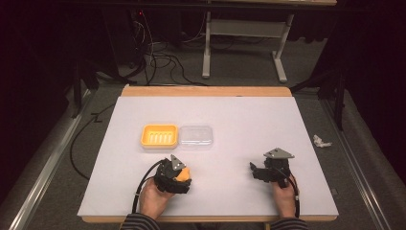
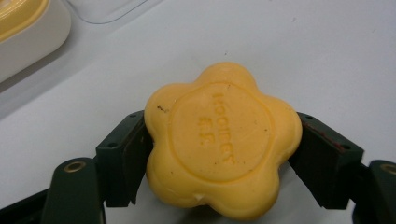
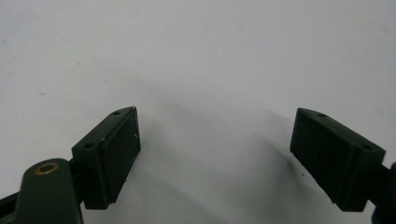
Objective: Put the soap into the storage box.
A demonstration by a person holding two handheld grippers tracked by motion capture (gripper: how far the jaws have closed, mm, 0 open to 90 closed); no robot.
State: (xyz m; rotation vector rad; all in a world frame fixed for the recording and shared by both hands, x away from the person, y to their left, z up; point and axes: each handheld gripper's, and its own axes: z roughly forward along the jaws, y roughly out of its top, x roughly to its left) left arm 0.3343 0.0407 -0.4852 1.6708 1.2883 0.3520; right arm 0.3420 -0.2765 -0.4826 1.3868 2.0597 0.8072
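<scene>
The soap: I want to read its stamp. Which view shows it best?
The left gripper view: the soap sits close up between the jaws, stamp facing the camera. The high view gives a small orange patch in the left gripper.

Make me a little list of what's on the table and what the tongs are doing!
soap: yellow, flower-shaped, held between the left tongs' jaws
left tongs: shut on the soap, near the table's front edge
right tongs: open, holding nothing, over bare table
dish: yellow, empty
lid: clear, lying right beside the dish
table: white top
</scene>
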